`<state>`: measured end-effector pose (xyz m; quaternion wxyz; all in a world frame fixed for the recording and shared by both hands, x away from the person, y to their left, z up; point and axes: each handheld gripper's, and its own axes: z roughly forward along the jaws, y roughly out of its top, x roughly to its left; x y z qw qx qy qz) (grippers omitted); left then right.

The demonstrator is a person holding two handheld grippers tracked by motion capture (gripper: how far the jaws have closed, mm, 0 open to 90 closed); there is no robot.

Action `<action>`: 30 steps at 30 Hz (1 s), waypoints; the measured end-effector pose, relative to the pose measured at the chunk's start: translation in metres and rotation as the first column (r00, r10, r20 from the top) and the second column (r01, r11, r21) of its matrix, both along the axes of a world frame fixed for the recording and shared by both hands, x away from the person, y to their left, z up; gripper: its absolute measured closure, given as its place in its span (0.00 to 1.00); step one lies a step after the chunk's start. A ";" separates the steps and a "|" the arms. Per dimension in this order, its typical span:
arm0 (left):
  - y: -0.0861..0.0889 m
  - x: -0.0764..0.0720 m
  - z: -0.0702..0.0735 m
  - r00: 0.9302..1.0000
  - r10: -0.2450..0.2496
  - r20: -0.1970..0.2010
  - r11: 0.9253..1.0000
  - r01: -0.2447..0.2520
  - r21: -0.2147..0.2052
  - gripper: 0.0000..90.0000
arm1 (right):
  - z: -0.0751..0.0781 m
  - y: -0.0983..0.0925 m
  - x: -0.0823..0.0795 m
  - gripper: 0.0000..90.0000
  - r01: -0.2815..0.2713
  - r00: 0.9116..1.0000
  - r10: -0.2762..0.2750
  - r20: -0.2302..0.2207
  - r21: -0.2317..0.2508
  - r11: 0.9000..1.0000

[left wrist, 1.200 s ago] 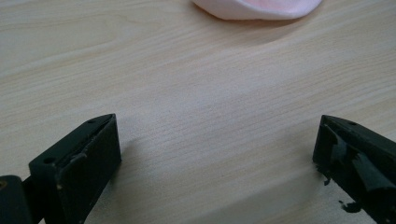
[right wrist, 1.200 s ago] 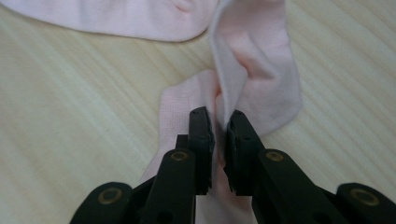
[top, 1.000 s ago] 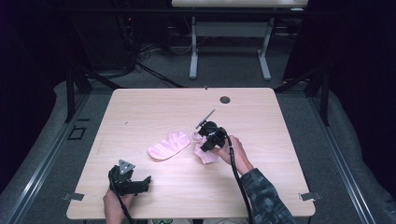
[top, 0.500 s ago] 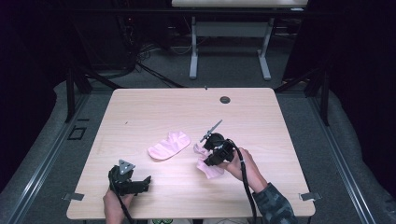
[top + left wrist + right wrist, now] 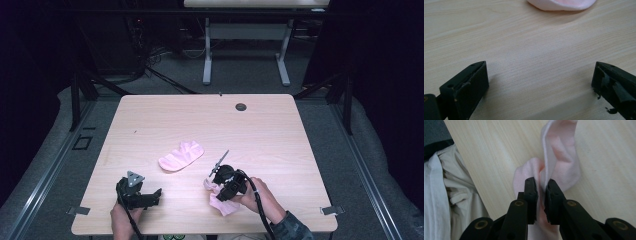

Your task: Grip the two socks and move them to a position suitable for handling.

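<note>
Two pink socks: right gripper point(image 5: 541, 195) fingers clamp crumpled sock point(image 5: 559, 160); flat sock point(image 5: 181, 155) lies apart; left gripper point(image 5: 539, 82) fingers spread.

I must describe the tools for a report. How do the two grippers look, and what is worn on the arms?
Both grippers are black, each with two blocky jaws. The left gripper carries a grey three-cornered plate on top. The right gripper has brass-coloured screws at the jaw joints, a thin grey rod sticking up, and a black cable trailing back. The right forearm wears a dark patterned sleeve.
</note>
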<state>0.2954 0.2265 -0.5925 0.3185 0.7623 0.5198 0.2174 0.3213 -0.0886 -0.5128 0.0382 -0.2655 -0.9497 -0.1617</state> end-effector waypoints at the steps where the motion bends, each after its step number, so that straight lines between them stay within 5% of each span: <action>1: 0.000 0.000 0.000 1.000 0.000 0.000 1.000 0.000 0.000 0.01 | -0.008 0.002 -0.002 0.89 -0.008 1.000 0.007 -0.012 -0.014 1.000; 3: 0.000 0.000 0.000 1.000 0.000 0.000 1.000 0.000 0.000 0.01 | -0.015 0.003 -0.003 0.88 -0.015 1.000 0.014 -0.025 -0.034 0.999; 6: 0.000 0.000 0.000 1.000 0.000 0.000 1.000 0.000 0.000 0.01 | -0.019 0.004 -0.003 0.74 -0.010 1.000 0.009 -0.024 -0.051 0.999; 7: 0.000 0.000 0.000 1.000 0.000 0.000 1.000 0.000 0.000 0.01 | -0.015 0.001 -0.003 0.50 -0.002 1.000 0.002 -0.016 -0.016 1.000; 8: 0.000 0.000 0.000 1.000 0.000 0.000 1.000 0.000 0.000 0.01 | -0.012 -0.002 -0.004 0.39 0.001 1.000 0.000 -0.016 0.029 1.000; 9: 0.000 0.000 0.000 1.000 0.000 0.000 1.000 0.000 0.000 0.01 | -0.012 -0.002 -0.004 0.39 0.001 1.000 0.000 -0.016 0.029 1.000; 10: 0.000 0.000 0.000 1.000 0.000 0.000 1.000 0.000 0.000 0.01 | -0.002 -0.012 -0.004 0.24 0.023 1.000 -0.025 0.014 0.110 0.994; 14: 0.000 0.000 0.000 1.000 -0.001 0.001 1.000 0.001 0.000 0.01 | 0.016 -0.041 -0.004 0.13 0.083 0.992 -0.100 0.072 0.212 0.974; 16: 0.000 0.000 0.000 1.000 -0.001 0.001 1.000 0.001 0.000 0.01 | 0.018 -0.050 -0.004 0.10 0.103 0.988 -0.125 0.087 0.226 0.969; 19: 0.000 0.000 0.000 1.000 0.000 0.000 1.000 0.000 0.000 0.01 | 0.016 -0.086 -0.002 0.05 0.199 0.961 -0.242 0.136 0.270 0.942; 20: 0.000 0.000 0.000 1.000 0.000 0.000 1.000 0.000 0.000 0.01 | 0.016 -0.086 -0.002 0.05 0.199 0.961 -0.242 0.136 0.270 0.942; 23: 0.000 0.000 0.000 1.000 -0.002 0.001 1.000 0.002 0.001 0.01 | 0.007 -0.110 -0.003 0.04 0.270 0.932 -0.323 0.164 0.283 0.920; 24: 0.000 0.000 0.000 1.000 -0.001 0.002 1.000 0.001 0.000 0.01 | -0.001 -0.127 -0.003 0.03 0.319 0.904 -0.378 0.199 0.274 0.907; 25: 0.000 0.000 0.000 1.000 -0.001 0.002 1.000 0.001 0.000 0.01 | -0.001 -0.127 -0.003 0.03 0.319 0.904 -0.378 0.199 0.274 0.907; 26: 0.000 0.000 0.000 1.000 -0.002 0.001 1.000 0.002 0.001 0.01 | -0.010 -0.139 -0.004 0.01 0.363 0.879 -0.430 0.204 0.298 0.883; 27: 0.000 0.000 0.000 1.000 -0.001 0.001 1.000 0.001 0.001 0.01 | -0.010 -0.139 -0.004 0.01 0.363 0.879 -0.430 0.204 0.298 0.883; 28: 0.000 0.000 0.000 1.000 -0.001 0.001 1.000 0.001 0.001 0.01 | -0.015 -0.146 -0.003 0.01 0.380 0.866 -0.449 0.222 0.292 0.878; 29: 0.000 0.000 0.000 1.000 -0.001 0.001 1.000 0.001 0.001 0.00 | -0.028 -0.162 0.000 0.00 0.423 0.841 -0.495 0.220 0.304 0.853; 30: 0.000 0.000 0.000 1.000 -0.001 0.001 1.000 0.001 0.001 0.00 | -0.028 -0.162 0.000 0.00 0.423 0.841 -0.495 0.220 0.304 0.853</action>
